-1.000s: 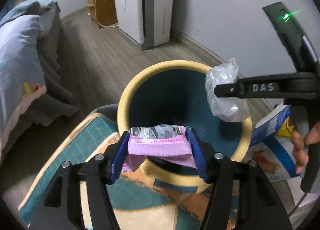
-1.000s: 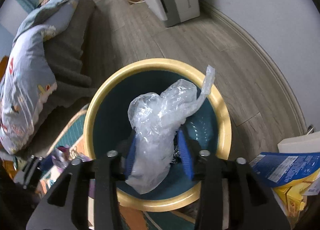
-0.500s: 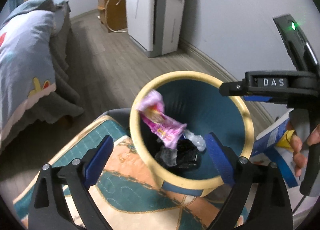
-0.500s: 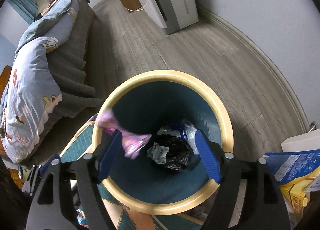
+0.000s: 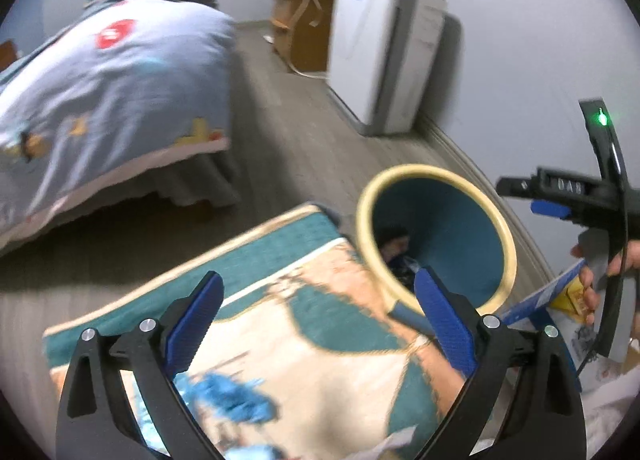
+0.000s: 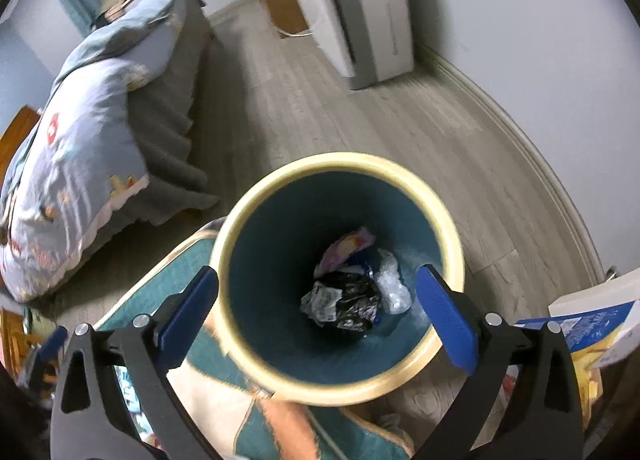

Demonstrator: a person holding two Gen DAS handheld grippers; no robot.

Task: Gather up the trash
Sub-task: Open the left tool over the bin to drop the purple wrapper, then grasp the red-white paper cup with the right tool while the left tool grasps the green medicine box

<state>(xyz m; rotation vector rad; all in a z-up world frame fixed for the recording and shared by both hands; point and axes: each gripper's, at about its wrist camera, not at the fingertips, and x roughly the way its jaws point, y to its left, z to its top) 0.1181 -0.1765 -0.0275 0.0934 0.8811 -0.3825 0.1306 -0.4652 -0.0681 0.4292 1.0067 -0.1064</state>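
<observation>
A teal bin with a cream rim (image 6: 340, 157) stands at the rug's corner. At its bottom lie a pink wrapper (image 6: 348, 246), crumpled clear plastic (image 6: 392, 284) and black crumpled trash (image 6: 352, 300). My right gripper (image 6: 318, 274) hangs over the bin mouth, its jaws opening with nothing between them. My left gripper (image 5: 318, 278) is over the patterned rug (image 5: 320, 360), to the left of the bin (image 5: 400, 171), its jaws also opening and empty. Blue litter (image 5: 228, 396) and a white scrap (image 5: 396, 440) lie on the rug below it.
A bed with a blue quilt (image 5: 100, 91) fills the left. A white appliance (image 5: 384, 55) and a wooden cabinet (image 5: 300, 35) stand by the far wall. Blue and yellow cartons (image 6: 588, 328) sit to the right of the bin, near a person's hand (image 5: 588, 288).
Both grippers opened and let go: the pink wrapper and the clear plastic fell into the bin. My left gripper swung left and up, away from the bin; the right one rose slightly.
</observation>
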